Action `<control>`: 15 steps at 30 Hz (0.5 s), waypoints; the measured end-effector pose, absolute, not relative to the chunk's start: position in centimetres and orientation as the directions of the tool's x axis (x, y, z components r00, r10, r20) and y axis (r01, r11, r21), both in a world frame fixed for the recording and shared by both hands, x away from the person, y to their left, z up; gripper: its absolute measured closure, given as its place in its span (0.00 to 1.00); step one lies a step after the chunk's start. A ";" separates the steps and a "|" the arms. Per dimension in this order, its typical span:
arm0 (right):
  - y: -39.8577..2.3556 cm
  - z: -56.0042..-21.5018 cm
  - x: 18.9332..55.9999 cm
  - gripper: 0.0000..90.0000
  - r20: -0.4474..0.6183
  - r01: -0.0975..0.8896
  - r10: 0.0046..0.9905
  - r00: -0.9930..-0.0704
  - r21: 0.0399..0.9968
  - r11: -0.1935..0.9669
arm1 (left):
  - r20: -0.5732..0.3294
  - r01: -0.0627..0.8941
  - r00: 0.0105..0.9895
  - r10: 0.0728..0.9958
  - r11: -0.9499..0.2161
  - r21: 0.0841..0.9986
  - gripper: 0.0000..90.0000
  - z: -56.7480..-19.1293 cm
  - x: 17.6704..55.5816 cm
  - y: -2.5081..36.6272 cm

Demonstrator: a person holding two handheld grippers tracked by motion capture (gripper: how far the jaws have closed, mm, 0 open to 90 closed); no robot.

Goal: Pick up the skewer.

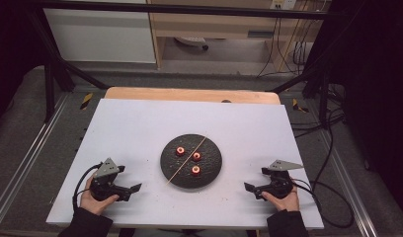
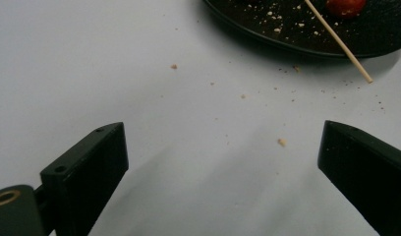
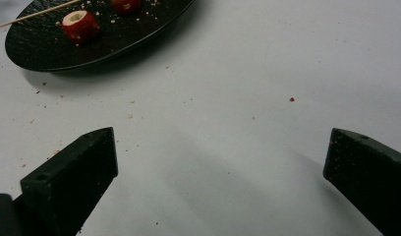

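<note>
A round black plate [image 1: 217, 163] lies in the middle of the white table sheet. On it are three small red ring-shaped pieces [image 1: 195, 170] and a thin wooden skewer [image 1: 187, 160] laid slantwise across the plate. My left gripper [image 1: 135, 188] rests on the sheet left of the plate, jaws wide open with nothing between them. My right gripper [image 1: 249, 187] rests right of the plate, also open and empty. In the left gripper view the skewer's end [image 2: 358, 67] sticks out past the plate rim [image 2: 267, 37]. In the right gripper view one red piece [image 3: 80, 24] sits near the plate's edge [image 3: 105, 54].
Crumbs [image 2: 282, 142] are scattered on the sheet around the plate. The wooden table edge [image 1: 189, 94] runs along the far side. A black frame [image 1: 56, 74] and cables [image 1: 333, 148] flank the table. Bare white sheet lies between each gripper and the plate.
</note>
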State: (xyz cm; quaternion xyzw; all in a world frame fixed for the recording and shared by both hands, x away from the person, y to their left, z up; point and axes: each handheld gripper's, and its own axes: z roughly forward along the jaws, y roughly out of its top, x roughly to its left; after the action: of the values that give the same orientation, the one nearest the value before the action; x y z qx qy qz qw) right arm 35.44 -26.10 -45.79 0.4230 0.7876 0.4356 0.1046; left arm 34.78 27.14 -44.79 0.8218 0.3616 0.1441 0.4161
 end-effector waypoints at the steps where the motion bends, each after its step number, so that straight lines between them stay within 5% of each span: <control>1: -26.1 -45.8 35.4 0.01 0.202 0.575 0.758 -0.620 0.775 0.263 | -0.062 0.473 0.698 0.713 -0.395 0.787 0.05 -44.8 34.8 27.0; 15: -26.1 -45.8 35.5 0.00 0.199 0.576 0.762 -0.616 0.774 0.263 | -0.064 0.483 0.696 0.715 -0.401 0.778 0.05 -44.4 34.8 26.0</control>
State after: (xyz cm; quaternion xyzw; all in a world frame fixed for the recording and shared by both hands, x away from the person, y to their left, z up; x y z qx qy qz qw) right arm 35.47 -26.09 -45.82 0.4248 0.7873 0.4338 0.1074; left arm 34.79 25.97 -44.37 0.8248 0.3633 0.1416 0.4095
